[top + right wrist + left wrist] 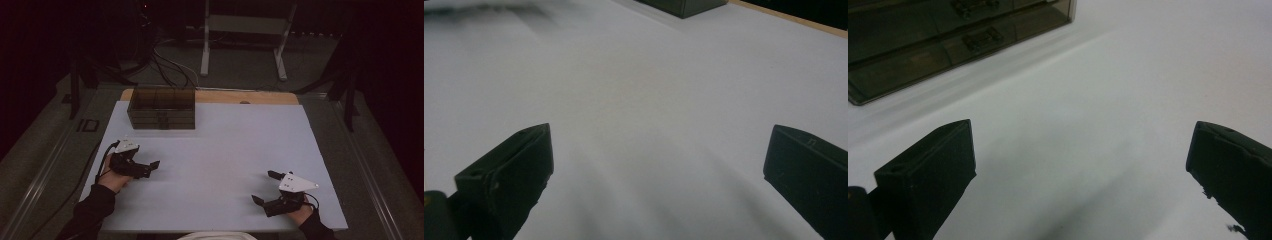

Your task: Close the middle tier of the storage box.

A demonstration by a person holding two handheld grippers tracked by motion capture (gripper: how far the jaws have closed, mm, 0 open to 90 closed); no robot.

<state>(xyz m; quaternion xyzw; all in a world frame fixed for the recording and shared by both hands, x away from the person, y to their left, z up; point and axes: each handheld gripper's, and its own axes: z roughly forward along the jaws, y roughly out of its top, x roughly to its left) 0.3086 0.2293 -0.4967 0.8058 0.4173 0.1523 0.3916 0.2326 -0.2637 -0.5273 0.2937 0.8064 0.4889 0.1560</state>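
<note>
A white table [215, 150] carries a smoked-plastic drawer cabinet [161, 108] at its far left, no lettering legible on its drawer fronts. Nearer than the cabinet, just below it, the left gripper [152, 168] rests wide open; well to the cabinet's right and nearer, the right gripper [265, 186] also gapes, empty.

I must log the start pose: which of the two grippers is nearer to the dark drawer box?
The left gripper: it lies just in front of the dark drawer box, while the right gripper rests at the opposite near corner.
</note>
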